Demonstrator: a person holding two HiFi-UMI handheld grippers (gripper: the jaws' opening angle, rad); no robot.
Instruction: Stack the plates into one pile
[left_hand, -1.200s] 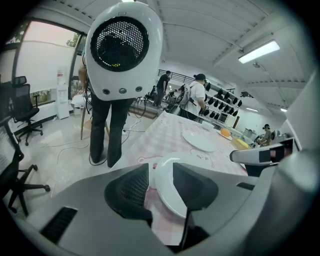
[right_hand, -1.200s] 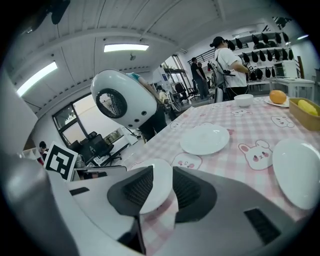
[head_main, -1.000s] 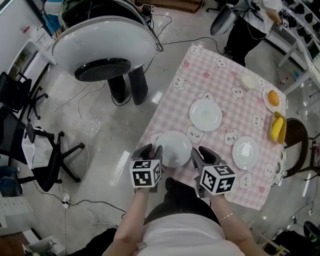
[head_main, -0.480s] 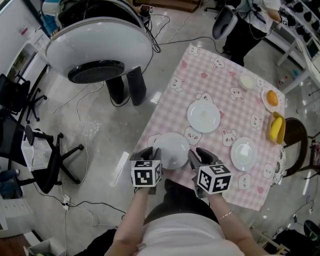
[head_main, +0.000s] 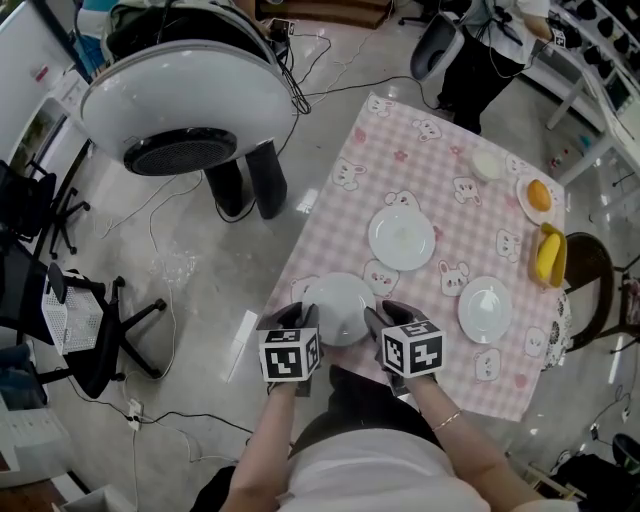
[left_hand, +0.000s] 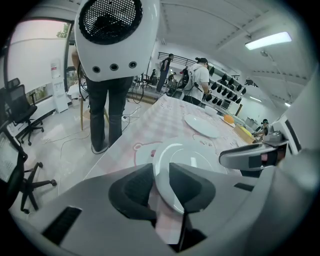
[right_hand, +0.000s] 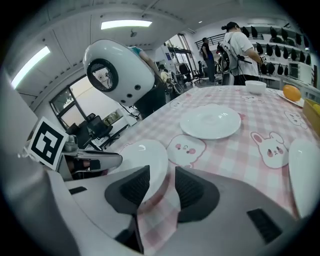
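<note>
Plates, three white ones, sit apart on a pink checked tablecloth (head_main: 440, 150) with bunnies on it. They are not yet in a pile.

The nearest plate (head_main: 340, 305) lies at the near edge of the table, right between the two grippers. The left gripper (left_hand: 160, 170) is pinching the left rim of this plate, and the rim is squeezed between its dark pads. The right gripper (right_hand: 162, 175) is at the plate's right rim. Its jaws are opening and stand wide. The rim and a fold of the cloth are between them, but the pads do not press on them.

The middle plate (head_main: 401, 238) lies farther up the table. The third plate (head_main: 485, 309) lies off to the right, near the right gripper.

At the far side are a small white bowl (head_main: 489, 165), an orange (head_main: 539, 195) and some yellow bananas (head_main: 549, 255).
</note>
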